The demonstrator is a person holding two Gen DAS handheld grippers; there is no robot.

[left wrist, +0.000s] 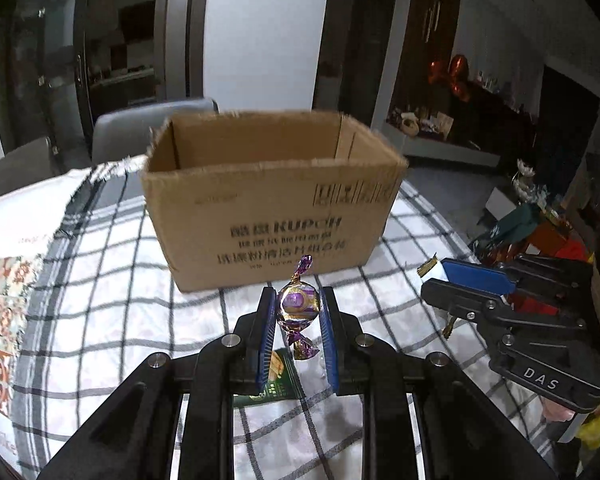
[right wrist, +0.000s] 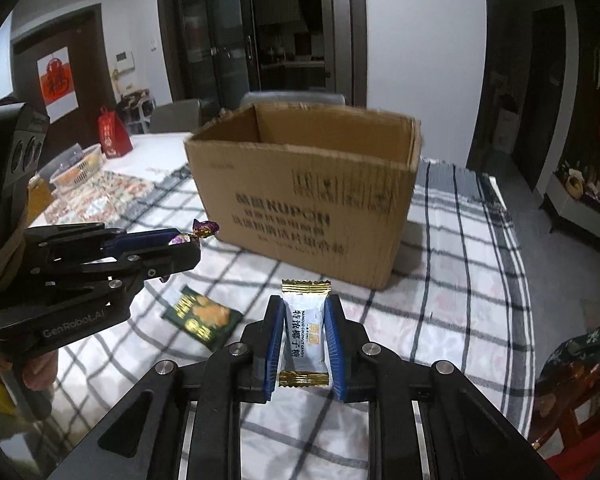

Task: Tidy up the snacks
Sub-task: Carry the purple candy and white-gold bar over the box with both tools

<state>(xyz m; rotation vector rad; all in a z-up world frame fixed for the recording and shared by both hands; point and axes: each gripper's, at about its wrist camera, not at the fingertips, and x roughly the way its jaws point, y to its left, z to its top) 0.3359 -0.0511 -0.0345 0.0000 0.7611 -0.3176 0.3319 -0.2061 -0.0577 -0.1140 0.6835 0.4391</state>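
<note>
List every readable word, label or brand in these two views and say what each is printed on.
"KUPON": front of the cardboard box; the Chinese lines under it are too blurred to read.
"DAS": body of the right gripper.
"GenRobot.AI": body of the left gripper.
"NANGUO COCONUT CANDY": white candy, beside Chinese characters too small to read surely.
Green snack packet: gold print unreadable.
Purple candy: no legible text.

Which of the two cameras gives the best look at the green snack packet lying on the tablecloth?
The right wrist view: the green snack packet lies in the open on the tablecloth, its front printing visible. In the left wrist view the packet is mostly hidden behind the left gripper.
</note>
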